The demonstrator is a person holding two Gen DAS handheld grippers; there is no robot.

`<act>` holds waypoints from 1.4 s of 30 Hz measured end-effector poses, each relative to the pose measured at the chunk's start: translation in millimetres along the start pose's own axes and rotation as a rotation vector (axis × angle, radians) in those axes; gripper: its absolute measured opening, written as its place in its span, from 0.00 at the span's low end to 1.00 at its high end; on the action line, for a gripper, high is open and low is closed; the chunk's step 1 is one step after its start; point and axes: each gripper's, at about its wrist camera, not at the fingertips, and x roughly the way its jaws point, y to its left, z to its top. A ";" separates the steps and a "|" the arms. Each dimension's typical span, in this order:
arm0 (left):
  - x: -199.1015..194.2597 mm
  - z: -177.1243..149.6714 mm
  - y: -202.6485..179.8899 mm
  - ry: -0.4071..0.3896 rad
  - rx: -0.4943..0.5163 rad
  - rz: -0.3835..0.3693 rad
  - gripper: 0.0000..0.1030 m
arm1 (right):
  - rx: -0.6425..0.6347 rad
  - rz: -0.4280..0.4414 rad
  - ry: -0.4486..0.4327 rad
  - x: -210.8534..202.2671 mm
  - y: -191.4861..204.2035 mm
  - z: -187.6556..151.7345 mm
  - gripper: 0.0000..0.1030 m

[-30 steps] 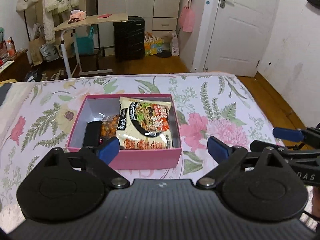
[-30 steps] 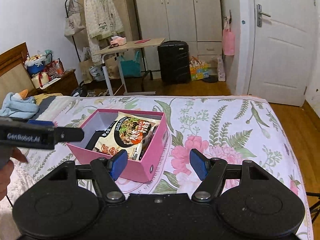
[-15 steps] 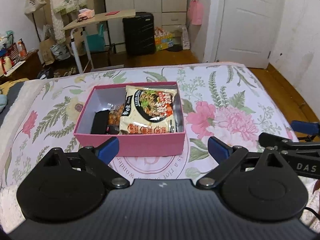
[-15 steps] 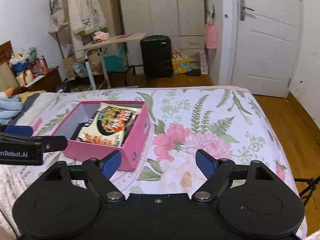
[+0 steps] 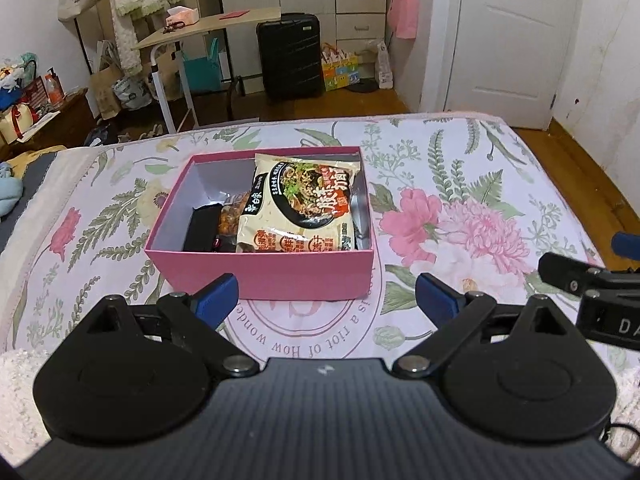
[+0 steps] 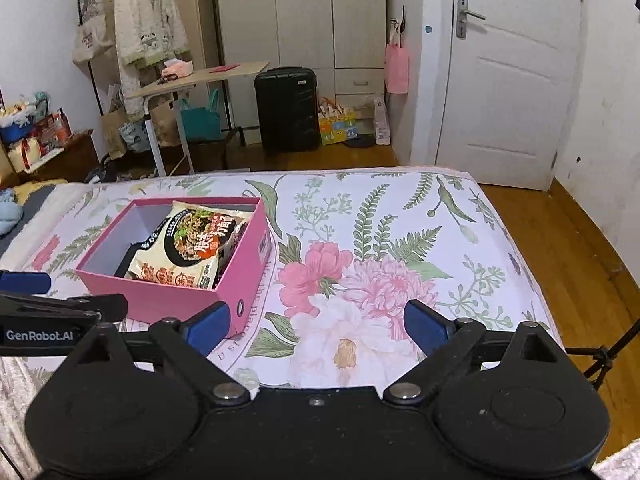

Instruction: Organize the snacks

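Now the pink box (image 5: pixel 264 272) stands on the flowered bedspread (image 5: pixel 460 184), a little left of the middle of the bed, with its open top upward. Inside it, the instant noodle packet (image 5: pixel 298 204) leans against the right part, its upper edge resting at the far wall of the box. Beside the packet on the left lie a small bag with orange snacks (image 5: pixel 231 220) and a black packet (image 5: pixel 200 228); the left part of the box floor is bare.

The left gripper (image 5: pixel 326 300) hangs just in front of the near wall of the box, its blue pads wide apart and nothing between them. The right gripper (image 6: pixel 316 322) is to the right of the box, its jaws opening at this moment, also with nothing between them; its left pad sits near the front right corner of the box, but I cannot tell if it touches.

To the right of the box the bedspread is free up to the bed edge (image 6: pixel 516 256), where the wooden floor (image 6: pixel 560 232) begins. Behind the far edge of the bed stand a black suitcase (image 5: pixel 289 56) and a tilted side table (image 5: pixel 208 28); the white door (image 6: pixel 504 80) is shut.
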 end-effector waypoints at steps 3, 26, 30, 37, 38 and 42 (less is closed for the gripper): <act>1.5 -1.0 -0.5 -0.007 -0.001 0.002 0.93 | 0.012 -0.001 -0.007 2.9 -0.2 -4.8 0.93; 21.1 -19.2 0.6 -0.063 -0.017 0.029 0.93 | 0.025 -0.028 0.008 16.3 -4.4 -18.5 0.93; 21.1 -19.2 0.2 -0.065 -0.020 0.021 0.93 | 0.021 -0.030 0.005 16.5 -3.8 -17.6 0.93; 15.9 -21.6 -4.2 -0.088 0.001 0.021 0.93 | 0.018 -0.032 0.006 17.0 -3.7 -17.4 0.93; 16.1 -21.9 -4.8 -0.086 0.004 0.021 0.93 | 0.019 -0.033 0.008 17.3 -4.0 -17.5 0.93; 17.2 -22.2 -5.2 -0.074 -0.007 0.013 0.93 | 0.019 -0.035 0.009 17.6 -5.3 -17.6 0.93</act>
